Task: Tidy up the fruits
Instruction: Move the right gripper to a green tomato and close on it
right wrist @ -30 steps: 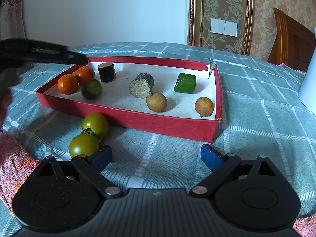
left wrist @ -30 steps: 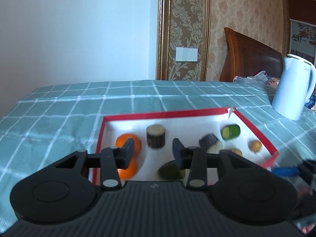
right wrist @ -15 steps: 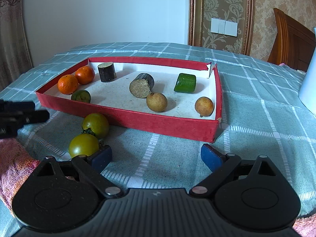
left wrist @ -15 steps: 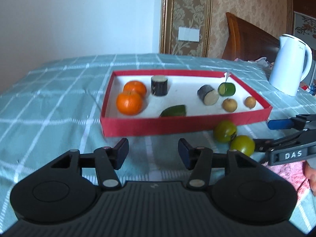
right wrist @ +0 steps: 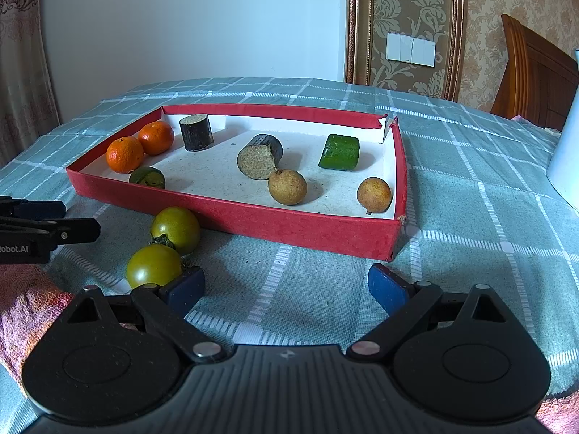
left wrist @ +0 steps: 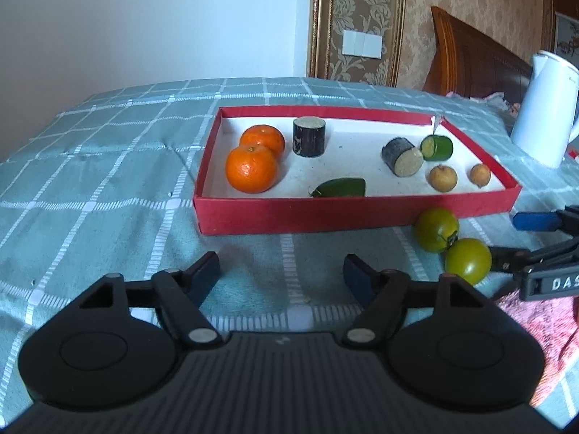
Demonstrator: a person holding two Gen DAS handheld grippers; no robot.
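Both grippers' jaws are empty, left gripper (left wrist: pixel 281 271) opening, right gripper (right wrist: pixel 286 285) spread; kettle (left wrist: pixel 542 108) cut off.

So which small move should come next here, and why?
Probably move the right gripper left around the nearer green tomato. Two green tomatoes lie outside the red tray, this one touches its left finger, and its jaws stand open and empty.
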